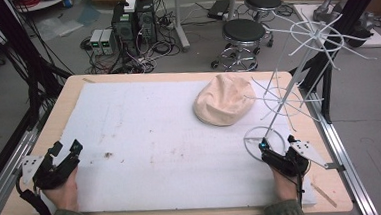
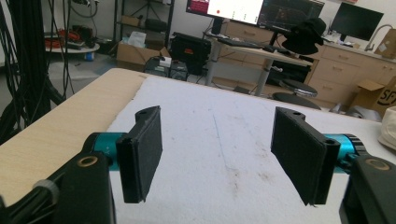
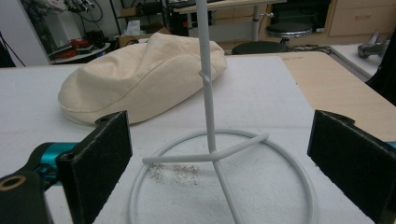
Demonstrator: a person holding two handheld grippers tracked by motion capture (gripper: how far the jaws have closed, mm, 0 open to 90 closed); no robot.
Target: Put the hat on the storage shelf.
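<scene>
A cream cloth cap [image 1: 224, 99] [image 3: 140, 79] lies on the white foam mat [image 1: 150, 140] toward the far right. Just right of it stands a white wire rack [image 1: 297, 76] with a ring base [image 3: 224, 186] and an upright pole [image 3: 208, 79]. My right gripper [image 1: 280, 147] [image 3: 219, 158] is open at the near right, its jaws on either side of the ring base, touching nothing. At the near left edge of the mat my left gripper [image 1: 66, 149] [image 2: 219, 156] is open and holds nothing.
The mat covers a wooden table [image 1: 54, 116]. Beyond the far edge are two black stools [image 1: 244, 34], computer boxes [image 1: 133, 21] and cables on the floor. Black frame posts [image 1: 20, 53] stand at the left; a metal rail [image 1: 344, 158] runs along the right.
</scene>
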